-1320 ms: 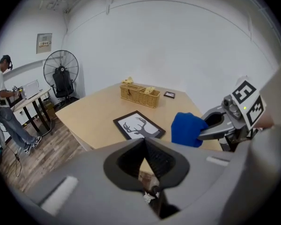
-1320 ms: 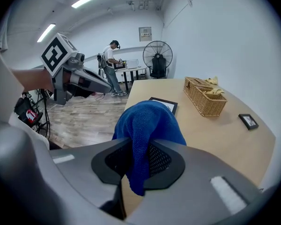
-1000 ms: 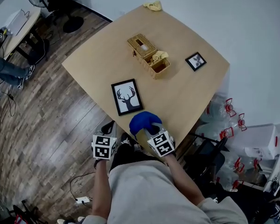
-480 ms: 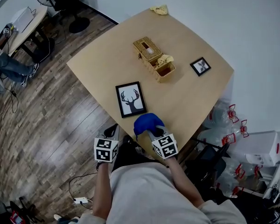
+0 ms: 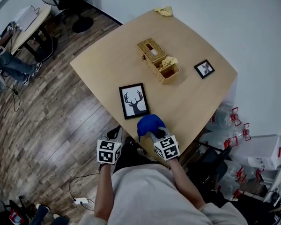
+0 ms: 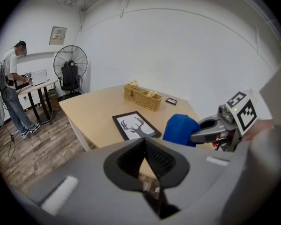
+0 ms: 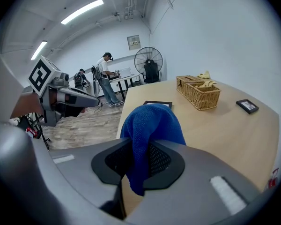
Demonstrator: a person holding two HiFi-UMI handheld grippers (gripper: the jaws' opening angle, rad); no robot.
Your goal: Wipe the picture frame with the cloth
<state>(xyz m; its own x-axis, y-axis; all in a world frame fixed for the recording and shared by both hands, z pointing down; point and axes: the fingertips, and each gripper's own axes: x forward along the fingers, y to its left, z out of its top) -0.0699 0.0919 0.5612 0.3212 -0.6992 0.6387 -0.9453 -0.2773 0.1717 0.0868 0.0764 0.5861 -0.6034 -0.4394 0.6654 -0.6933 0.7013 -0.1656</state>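
The black-edged deer picture frame (image 5: 134,101) lies flat by the near edge of the light wooden table (image 5: 192,102), with bare wood on every side. Beyond it, across a bare strip, the woven wicker basket (image 5: 158,60) stands mid-table and is the only tall obstacle. The small black photo frame (image 5: 204,69) lies flat to the basket's right, well apart from the deer frame. A crumpled yellow rag (image 5: 165,11) sits at the far corner. The right gripper (image 7: 139,150), clamped on a blue terry cloth (image 5: 149,124), hovers just beside the deer frame's near end, with nothing between them. The left gripper (image 6: 144,143), jaws together, hangs off the table over the plank floor (image 5: 61,121), with the table edge ahead of it.
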